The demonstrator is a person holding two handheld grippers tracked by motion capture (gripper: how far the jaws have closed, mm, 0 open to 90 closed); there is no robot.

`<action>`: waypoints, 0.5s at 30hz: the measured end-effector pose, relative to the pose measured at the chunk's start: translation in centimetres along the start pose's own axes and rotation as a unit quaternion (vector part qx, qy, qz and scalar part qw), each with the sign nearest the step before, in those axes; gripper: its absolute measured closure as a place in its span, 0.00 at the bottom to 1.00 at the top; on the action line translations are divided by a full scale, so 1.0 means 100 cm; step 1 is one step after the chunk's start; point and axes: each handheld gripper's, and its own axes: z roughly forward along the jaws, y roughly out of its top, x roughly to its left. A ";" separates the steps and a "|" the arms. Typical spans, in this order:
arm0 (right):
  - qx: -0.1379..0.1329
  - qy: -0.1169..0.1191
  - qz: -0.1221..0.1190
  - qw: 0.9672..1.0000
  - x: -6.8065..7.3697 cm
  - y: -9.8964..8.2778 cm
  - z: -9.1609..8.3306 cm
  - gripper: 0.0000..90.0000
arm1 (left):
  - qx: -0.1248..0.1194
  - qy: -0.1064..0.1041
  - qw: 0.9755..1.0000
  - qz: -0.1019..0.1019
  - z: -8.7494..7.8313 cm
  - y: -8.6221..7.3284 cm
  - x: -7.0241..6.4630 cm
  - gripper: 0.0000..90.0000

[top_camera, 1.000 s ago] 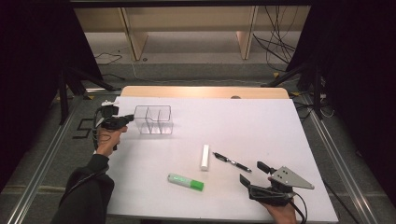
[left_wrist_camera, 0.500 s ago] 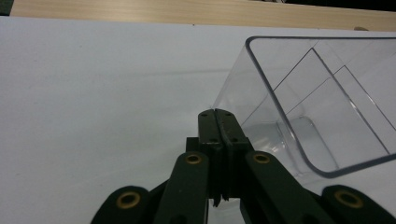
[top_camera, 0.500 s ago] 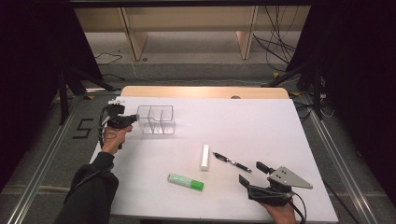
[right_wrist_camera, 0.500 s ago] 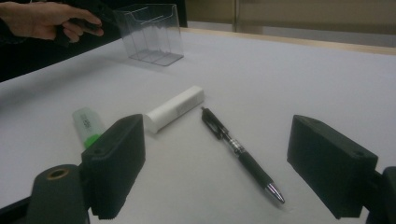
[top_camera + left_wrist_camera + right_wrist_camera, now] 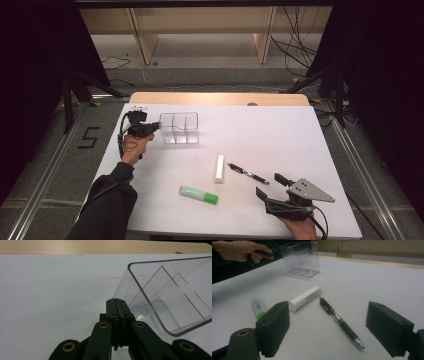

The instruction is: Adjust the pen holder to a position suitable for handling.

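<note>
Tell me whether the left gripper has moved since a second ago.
Yes. The left gripper has shifted right along the table, closing in on the clear organizer, with its jaws shut beside the organizer's left wall.

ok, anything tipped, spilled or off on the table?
Nothing spilled or damaged. The clear divided organizer stands upright, with the shut left tongs at its left wall. The highlighter, white stick and pen lie loose, pointing different ways.

A white stick-shaped tube [image 5: 219, 168] is lying near the middle of the white table [image 5: 280, 135]. A black pen [image 5: 248, 174] is lying just beside it, and a green-and-white marker [image 5: 199, 195] is lying nearby.
</note>
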 end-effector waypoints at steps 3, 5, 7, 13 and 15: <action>0.001 0.000 -0.001 1.000 0.000 0.000 0.000 0.22 | 0.002 -0.003 1.000 0.002 0.004 0.003 -0.008 1.00; 0.001 0.000 -0.001 1.000 0.000 0.000 0.000 0.22 | 0.005 -0.009 1.000 0.004 0.009 0.005 -0.017 1.00; 0.001 0.000 -0.001 1.000 0.000 0.000 0.000 0.23 | 0.005 -0.015 1.000 0.005 0.012 0.006 -0.023 1.00; 0.000 0.000 -0.001 1.000 -0.001 0.000 0.000 0.23 | 0.007 -0.021 1.000 0.007 0.020 0.009 -0.037 1.00; 0.000 0.000 0.000 1.000 -0.001 0.000 0.000 0.23 | 0.007 -0.025 1.000 0.011 0.023 0.010 -0.043 1.00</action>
